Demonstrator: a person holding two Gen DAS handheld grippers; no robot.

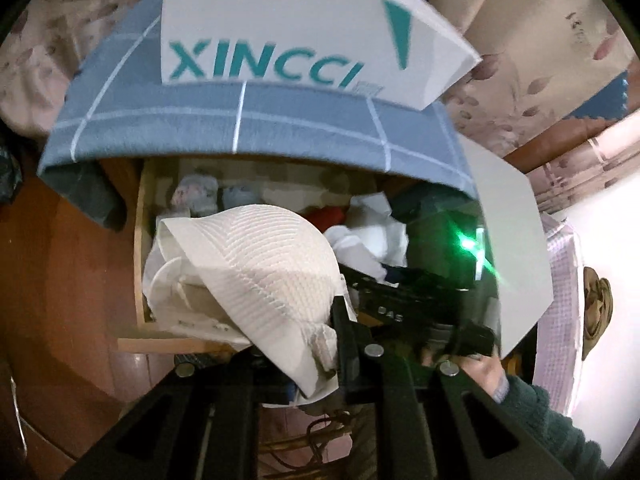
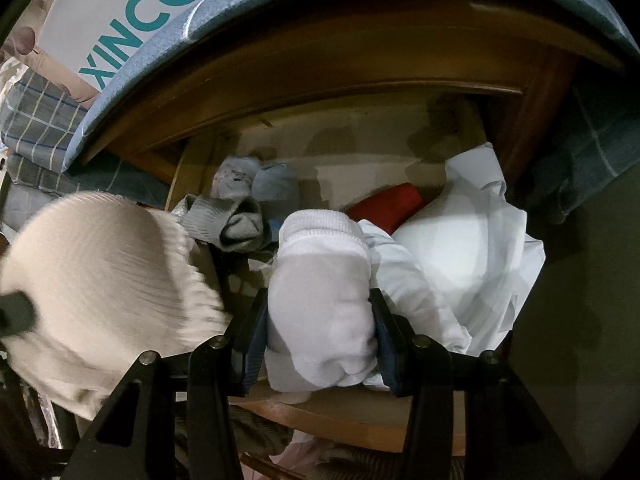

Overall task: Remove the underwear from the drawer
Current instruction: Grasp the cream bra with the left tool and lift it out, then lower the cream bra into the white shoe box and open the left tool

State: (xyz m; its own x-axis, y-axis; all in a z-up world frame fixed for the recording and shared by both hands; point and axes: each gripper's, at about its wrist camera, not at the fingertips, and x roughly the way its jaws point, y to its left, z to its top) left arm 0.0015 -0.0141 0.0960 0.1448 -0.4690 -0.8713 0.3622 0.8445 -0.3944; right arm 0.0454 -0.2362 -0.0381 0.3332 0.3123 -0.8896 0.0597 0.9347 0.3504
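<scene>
The open wooden drawer [image 1: 140, 216] holds a pile of clothes. My left gripper [image 1: 320, 344] is shut on a cream ribbed bra [image 1: 260, 256], held above the drawer's front left; the bra also shows at the left of the right wrist view [image 2: 100, 272]. My right gripper [image 2: 320, 328] has its jaws closed around a white rolled garment [image 2: 320, 304] at the drawer's front edge [image 2: 352, 412]. My right gripper also shows in the left wrist view [image 1: 400, 304], dark, with a green light.
In the drawer lie grey socks [image 2: 232, 220], a blue rolled sock [image 2: 276, 184], a red item [image 2: 388, 204] and white crumpled cloth [image 2: 472, 240]. A blue checked cloth [image 1: 256, 128] with a white XINCCI box [image 1: 280, 28] overhangs the drawer. The wooden cabinet side [image 1: 68, 280] is at left.
</scene>
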